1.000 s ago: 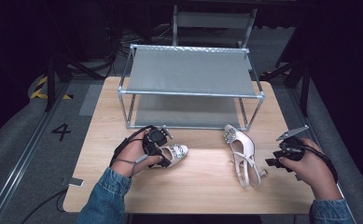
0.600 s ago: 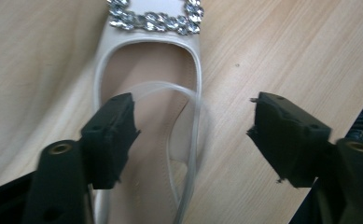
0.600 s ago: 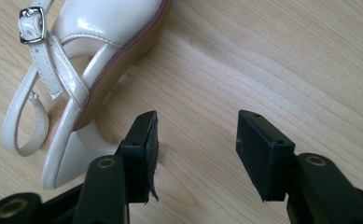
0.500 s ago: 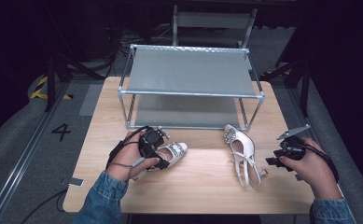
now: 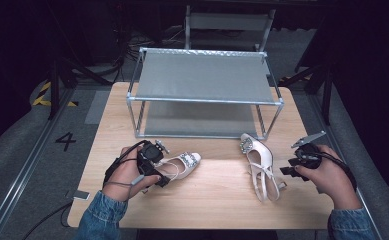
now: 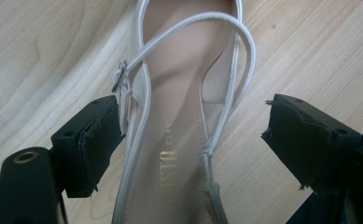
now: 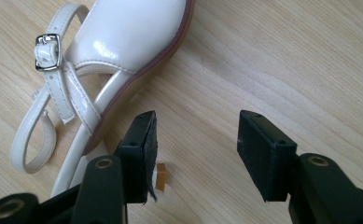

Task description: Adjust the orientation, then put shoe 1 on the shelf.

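Two cream slingback heels lie on the wooden table [image 5: 212,200]. The left shoe [image 5: 184,164] lies on its sole, jewelled toe pointing right. My left gripper [image 5: 151,161] is at its heel end and open. In the left gripper view the jaws straddle the insole [image 6: 174,121] and straps; the left fingertip [image 6: 97,140] is against the buckle [image 6: 121,80], the other stands off the strap. The right shoe [image 5: 259,162] lies on its side. My right gripper [image 5: 296,164] is just right of it and open, over bare wood [image 7: 198,135] beside the sole [image 7: 123,42].
A grey metal two-shelf rack [image 5: 204,80] stands at the back of the table, its lower shelf [image 5: 197,119] bare. A chair [image 5: 229,22] stands behind it. The right shoe's heel tip [image 7: 160,176] sits close to my right gripper's left finger.
My left gripper has slid a little to the left along its shoe, toward the heel end. The right hand and both shoes have stayed in place.
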A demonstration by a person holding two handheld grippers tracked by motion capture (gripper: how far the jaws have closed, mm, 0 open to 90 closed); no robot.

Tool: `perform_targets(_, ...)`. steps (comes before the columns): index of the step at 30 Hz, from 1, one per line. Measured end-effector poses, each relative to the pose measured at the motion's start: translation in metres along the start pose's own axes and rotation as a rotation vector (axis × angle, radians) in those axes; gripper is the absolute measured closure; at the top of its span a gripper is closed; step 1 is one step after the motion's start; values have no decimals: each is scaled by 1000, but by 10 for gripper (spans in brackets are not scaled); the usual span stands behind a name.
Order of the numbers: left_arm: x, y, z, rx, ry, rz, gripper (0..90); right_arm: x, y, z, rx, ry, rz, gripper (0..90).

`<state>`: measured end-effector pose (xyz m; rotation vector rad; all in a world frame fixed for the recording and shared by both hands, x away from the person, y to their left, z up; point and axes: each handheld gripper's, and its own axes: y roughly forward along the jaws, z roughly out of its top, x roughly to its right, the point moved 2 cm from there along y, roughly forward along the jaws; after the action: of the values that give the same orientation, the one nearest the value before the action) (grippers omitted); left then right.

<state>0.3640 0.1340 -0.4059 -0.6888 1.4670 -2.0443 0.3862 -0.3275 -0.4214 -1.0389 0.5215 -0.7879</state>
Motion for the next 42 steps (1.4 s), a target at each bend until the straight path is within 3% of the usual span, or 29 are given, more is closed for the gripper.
perform_targets(4, -4, 11, -5, -57, 0, 21, 185, 0, 0, 2, 6, -2, 2, 485)
perform_targets(10, -8, 22, -9, -104, 7, 15, 181, 0, 0, 0, 2, -3, 2, 482)
perform_targets(18, -15, 37, -9, -132, -19, 22, 233, 0, 0, 0, 4, -4, 1, 477)
perform_targets(19, -16, 39, -9, -132, -20, 28, 226, 0, 0, 0, 4, -3, 0, 476)
perform_targets(22, -17, 43, -8, -133, -16, -9, 278, -1, 2, 0, -2, -3, 5, 474)
perform_targets(28, -18, 41, -8, -125, -74, -40, 353, -1, 3, -1, -4, -7, 4, 471)
perform_targets(32, -17, 38, -6, -122, -64, -17, 390, 0, 2, -1, -1, -3, 6, 471)
perform_targets(33, -16, 37, -5, -107, -91, -32, 394, 0, 2, -1, 1, -5, 5, 471)
perform_targets(34, -16, 36, -5, -98, -91, -42, 397, 0, 2, -1, 1, -4, 4, 471)
perform_targets(42, -12, 25, 1, -41, -137, -31, 404, 0, 2, -3, -1, 3, 3, 470)
